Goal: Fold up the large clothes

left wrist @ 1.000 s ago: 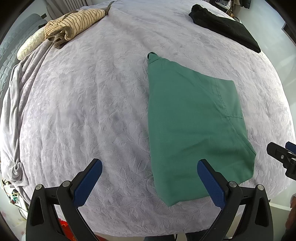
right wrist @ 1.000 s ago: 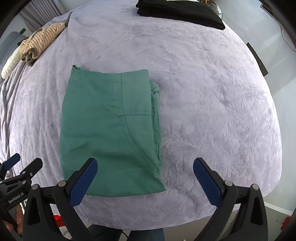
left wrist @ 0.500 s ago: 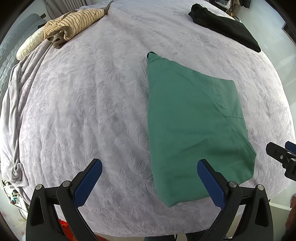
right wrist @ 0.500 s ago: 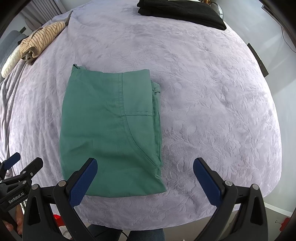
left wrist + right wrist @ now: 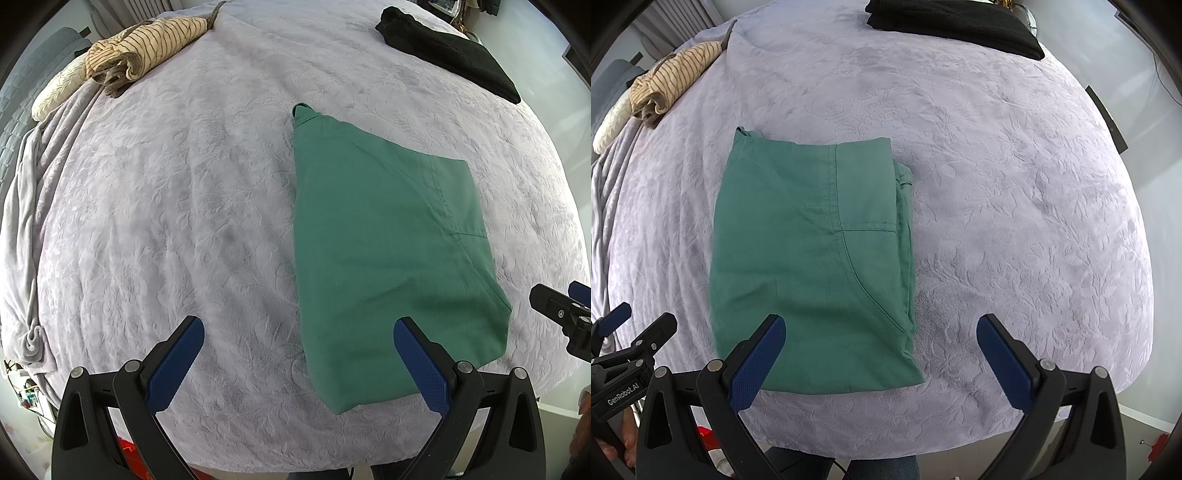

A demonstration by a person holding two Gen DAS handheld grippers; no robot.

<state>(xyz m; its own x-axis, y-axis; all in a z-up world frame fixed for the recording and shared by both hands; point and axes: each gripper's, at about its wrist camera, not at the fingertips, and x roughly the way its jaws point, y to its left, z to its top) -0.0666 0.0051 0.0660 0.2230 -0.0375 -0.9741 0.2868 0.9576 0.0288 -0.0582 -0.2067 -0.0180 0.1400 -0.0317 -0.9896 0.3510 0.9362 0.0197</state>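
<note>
1. Left wrist view: the left gripper (image 5: 297, 363) hovers with its fingers wide apart, holding nothing. The green garment (image 5: 388, 251) lies folded flat on the bed (image 5: 184, 203), ahead and to the right. It looks soft, light and floppy.
2. Right wrist view: the right gripper (image 5: 881, 358) is likewise spread and empty. The layered right edge likely slips apart, so pinch all layers at the near corners.

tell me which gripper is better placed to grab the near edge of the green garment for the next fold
Probably the right gripper: open, it hovers with one finger over the green garment near its front edge. The left gripper, also open, mostly straddles bare bedspread.
</note>
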